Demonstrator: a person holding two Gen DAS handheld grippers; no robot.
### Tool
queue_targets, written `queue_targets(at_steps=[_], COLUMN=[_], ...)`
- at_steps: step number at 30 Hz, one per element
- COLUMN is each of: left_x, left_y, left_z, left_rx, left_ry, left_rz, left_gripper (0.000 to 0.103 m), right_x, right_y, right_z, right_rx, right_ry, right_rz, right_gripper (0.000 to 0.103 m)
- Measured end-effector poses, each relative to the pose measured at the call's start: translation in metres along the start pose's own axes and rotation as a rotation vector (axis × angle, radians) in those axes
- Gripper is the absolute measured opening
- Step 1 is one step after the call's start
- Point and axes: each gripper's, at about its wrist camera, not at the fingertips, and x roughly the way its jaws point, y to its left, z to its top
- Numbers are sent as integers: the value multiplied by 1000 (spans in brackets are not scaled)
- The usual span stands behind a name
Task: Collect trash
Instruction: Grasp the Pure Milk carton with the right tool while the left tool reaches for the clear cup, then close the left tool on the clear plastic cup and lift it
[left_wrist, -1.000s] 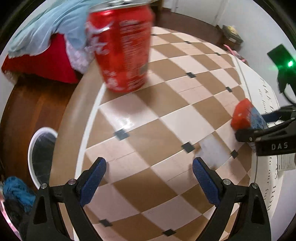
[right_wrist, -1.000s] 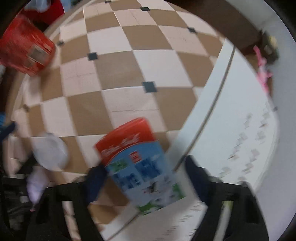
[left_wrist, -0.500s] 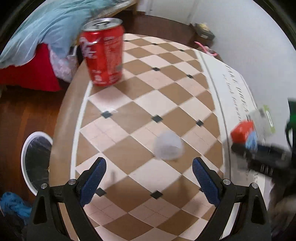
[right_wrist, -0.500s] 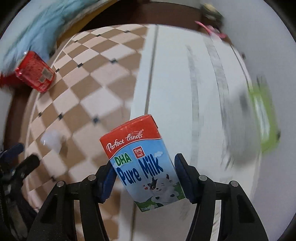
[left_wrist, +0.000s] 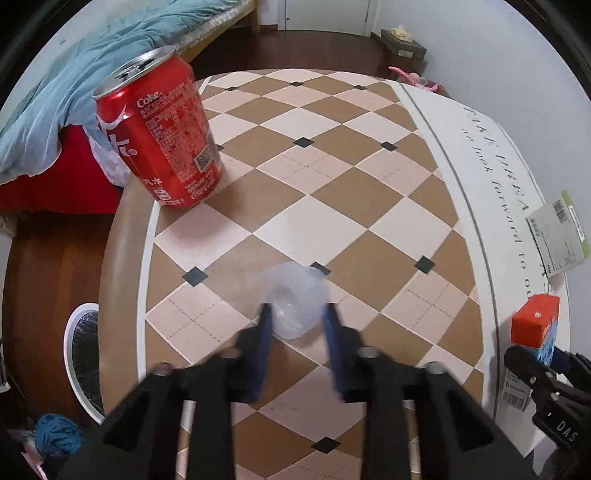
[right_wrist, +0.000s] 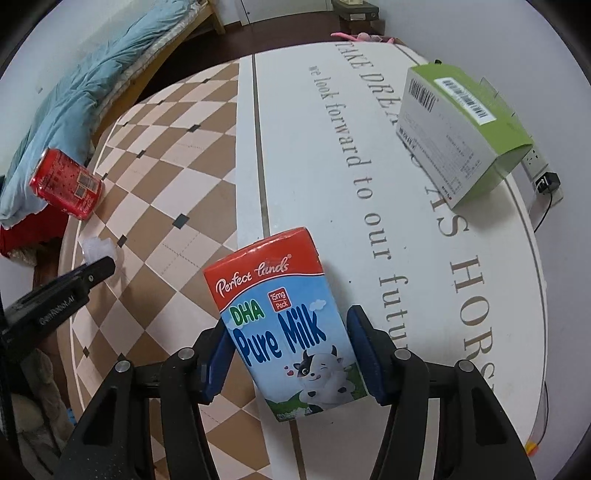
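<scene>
Two grippers are in view, one in each hand. The left gripper (left_wrist: 297, 325) has its blue fingers (left_wrist: 263, 343) brought close on either side of one crumpled piece of clear plastic wrap (left_wrist: 295, 302), which lies on the checkered part of the table (left_wrist: 332, 221); the fingers are blurred, so I cannot tell whether they already press the plastic or stand just beside it. The right gripper (right_wrist: 291, 358) is clamped on one milk carton (right_wrist: 284, 321), with a blue pad against each side of it. The carton is tilted a little and its bottom edge is cut by the gripper body, so it is hard to say if it touches the white strip of the table below or is lifted. In the left wrist view only the red top of this carton (left_wrist: 535, 326) shows at the right edge. One red cola can (left_wrist: 159, 129) stands upright near the table's left rim, well apart from the plastic. One box with a green side (right_wrist: 461, 133) lies on the white strip with printed letters, far from the carton; in the left view it is half cut off by the frame. One round bin with a white rim (left_wrist: 83, 362) is on the floor under the table edge, and the table hides part of it. A blue blanket (left_wrist: 74, 81) lies on a bed behind the can
</scene>
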Motion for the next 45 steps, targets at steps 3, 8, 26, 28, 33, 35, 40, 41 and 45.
queue_targets(at_steps=[3,8,26,28,33,35,40,41,45], left_x=[-3,-10,-96,-87,-78,-78,-78,-74,-53], left_y=[-4,-6,47,53,72,73,75,77,83], left_z=[-3,-2,-7,-5,-15,-19,-21,-20,-16], left_rx=[13,11,-98,-121,-207,-204,-199,-205,-230], left_ry=[-8,-25,-187,-147,-156,-152,-138,-122,-93], left_rz=[7,0,-65,-79,-124,-128,-117,-107,-115], left_gripper=[10,10,10,11,11,11,14,32,75], right_x=[-3,-11,-31,-27,-28,-27,-22,-21,-17], right_y=[2,-3,4,6,10,8,5,6,13], right_z=[3,2,5,6,4,2,0,0,1], right_rx=[3,8,25,30,27,29,46,45,37], right_ry=[-12,-27,-77,-70,-77,-78,-63,-61,-57], right_rz=[1,9,75,87,88,82,95,95,96], right_gripper=[60,60,59,59,59,59,59,59,59])
